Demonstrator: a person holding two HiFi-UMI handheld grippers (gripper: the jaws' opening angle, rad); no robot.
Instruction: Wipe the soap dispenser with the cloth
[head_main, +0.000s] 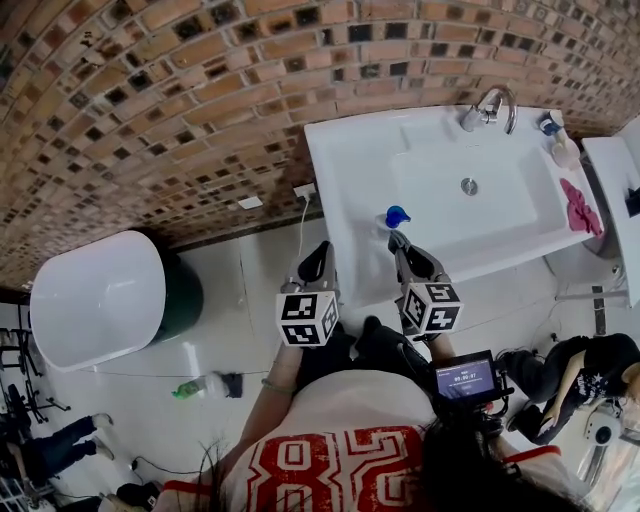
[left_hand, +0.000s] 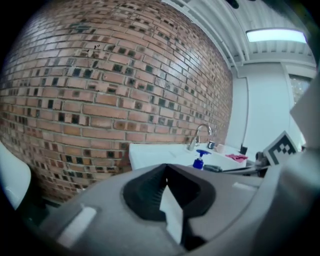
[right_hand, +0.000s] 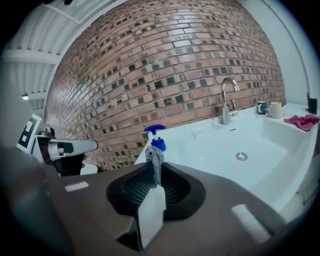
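Observation:
The soap dispenser (head_main: 397, 216), with a blue pump head, stands on the front left rim of the white sink (head_main: 345, 170). My right gripper (head_main: 400, 245) is just in front of it, shut on a small grey cloth (right_hand: 154, 161). That cloth sticks up between the jaws, in line with the dispenser's pump (right_hand: 155, 136). My left gripper (head_main: 318, 262) hangs beside the sink's left front corner, shut with nothing in it (left_hand: 167, 172). From the left gripper view the dispenser (left_hand: 199, 159) shows far off on the sink.
A chrome faucet (head_main: 492, 108) and cups (head_main: 551, 126) stand at the basin's back. A pink cloth (head_main: 578, 205) lies on its right rim. A brick wall runs behind. A white rounded tub (head_main: 100, 295) is at the left; a green bottle (head_main: 200, 385) lies on the floor.

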